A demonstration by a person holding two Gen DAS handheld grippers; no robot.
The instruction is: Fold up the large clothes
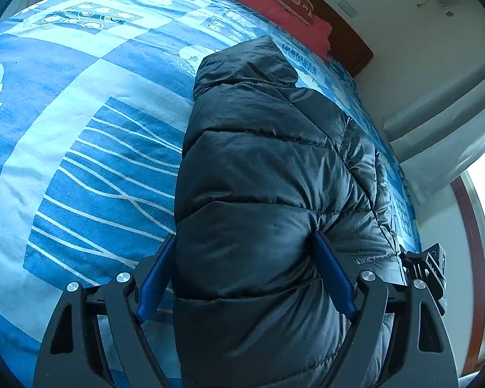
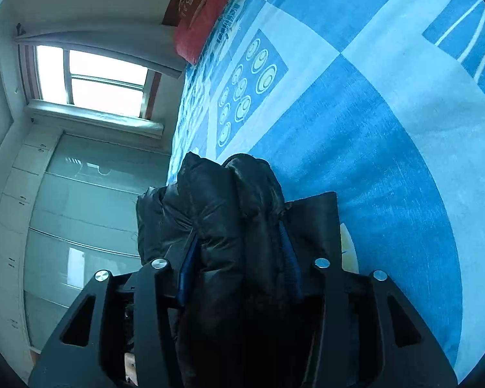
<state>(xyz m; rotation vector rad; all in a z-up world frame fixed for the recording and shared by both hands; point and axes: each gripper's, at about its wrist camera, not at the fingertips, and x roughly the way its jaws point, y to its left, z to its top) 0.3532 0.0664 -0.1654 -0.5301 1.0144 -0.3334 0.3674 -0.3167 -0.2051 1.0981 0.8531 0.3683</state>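
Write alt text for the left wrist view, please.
The left hand-held gripper clamps the bulky hem of a dark puffer jacket lying on a blue patterned bedspread. A red pillow rests against the headboard.

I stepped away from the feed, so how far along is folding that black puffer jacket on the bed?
Done: the black quilted puffer jacket is narrowed lengthwise on the blue patterned bedspread. In hand: left gripper and right gripper each clamp its bulk. Left: folding it shorter; the hood still lies extended.
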